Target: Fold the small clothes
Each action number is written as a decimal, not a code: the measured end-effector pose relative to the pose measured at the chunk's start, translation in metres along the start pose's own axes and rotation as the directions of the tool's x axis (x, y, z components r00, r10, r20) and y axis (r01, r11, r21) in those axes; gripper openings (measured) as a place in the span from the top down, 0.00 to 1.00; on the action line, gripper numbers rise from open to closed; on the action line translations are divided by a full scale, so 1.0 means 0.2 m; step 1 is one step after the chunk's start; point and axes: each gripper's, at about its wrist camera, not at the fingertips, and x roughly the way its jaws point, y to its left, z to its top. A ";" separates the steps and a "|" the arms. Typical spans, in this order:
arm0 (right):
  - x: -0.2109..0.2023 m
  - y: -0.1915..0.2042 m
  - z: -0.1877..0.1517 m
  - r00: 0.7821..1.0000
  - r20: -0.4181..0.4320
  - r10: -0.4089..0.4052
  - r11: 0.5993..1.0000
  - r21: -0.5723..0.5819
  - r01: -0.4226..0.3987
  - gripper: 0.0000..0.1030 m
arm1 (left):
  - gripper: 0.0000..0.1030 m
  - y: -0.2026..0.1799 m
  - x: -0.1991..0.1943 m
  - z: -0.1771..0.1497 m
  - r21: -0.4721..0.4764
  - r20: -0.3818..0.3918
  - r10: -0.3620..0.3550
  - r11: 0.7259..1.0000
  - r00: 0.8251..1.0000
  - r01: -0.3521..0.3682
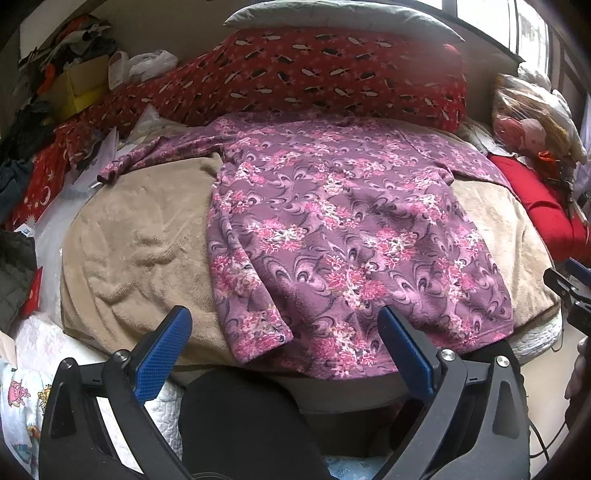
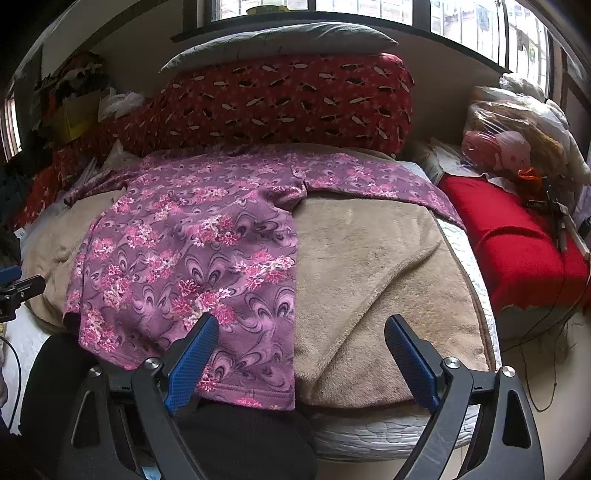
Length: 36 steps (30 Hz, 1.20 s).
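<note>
A purple long-sleeved top with pink flowers (image 1: pixel 332 229) lies spread flat on a beige blanket (image 1: pixel 140 236), sleeves stretched to both sides, hem hanging over the near edge. It also shows in the right wrist view (image 2: pixel 192 258). My left gripper (image 1: pixel 284 325) is open and empty, just above the hem. My right gripper (image 2: pixel 301 332) is open and empty, over the top's right side edge near the hem; it shows at the right edge of the left wrist view (image 1: pixel 570 288).
A red patterned bolster (image 1: pixel 332 74) and grey pillow (image 1: pixel 332 18) lie behind the top. A red cloth (image 2: pixel 517 240) and a bagged pile (image 2: pixel 517 125) sit at right. Boxes and clothes (image 1: pixel 74 74) are at left. My dark-clad knee (image 1: pixel 240 424) is below.
</note>
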 end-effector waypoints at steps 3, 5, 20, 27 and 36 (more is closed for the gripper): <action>0.00 0.00 0.00 1.000 0.005 -0.001 1.000 -0.001 0.001 0.10 | 0.02 0.01 -0.01 0.00 -0.021 0.005 -0.027 0.999 1.000 0.027; 0.00 0.00 0.00 1.000 0.005 -0.001 1.000 0.000 0.001 0.10 | 0.02 0.00 -0.01 0.00 -0.013 0.025 -0.017 1.000 1.000 0.017; 0.05 0.03 0.02 1.000 -0.020 0.017 1.000 -0.018 -0.017 0.10 | 0.02 -0.02 0.06 0.00 0.034 -0.040 0.048 0.998 0.998 -0.047; 0.10 0.04 0.04 0.999 -0.035 0.018 0.999 -0.027 -0.019 0.10 | 0.02 0.05 0.14 0.04 0.008 -0.151 0.045 0.999 0.987 -0.045; 0.28 -0.04 0.01 0.991 -0.132 0.010 1.000 0.022 -0.007 0.10 | 0.02 0.23 0.26 0.06 -0.053 -0.172 0.121 0.990 0.978 -0.132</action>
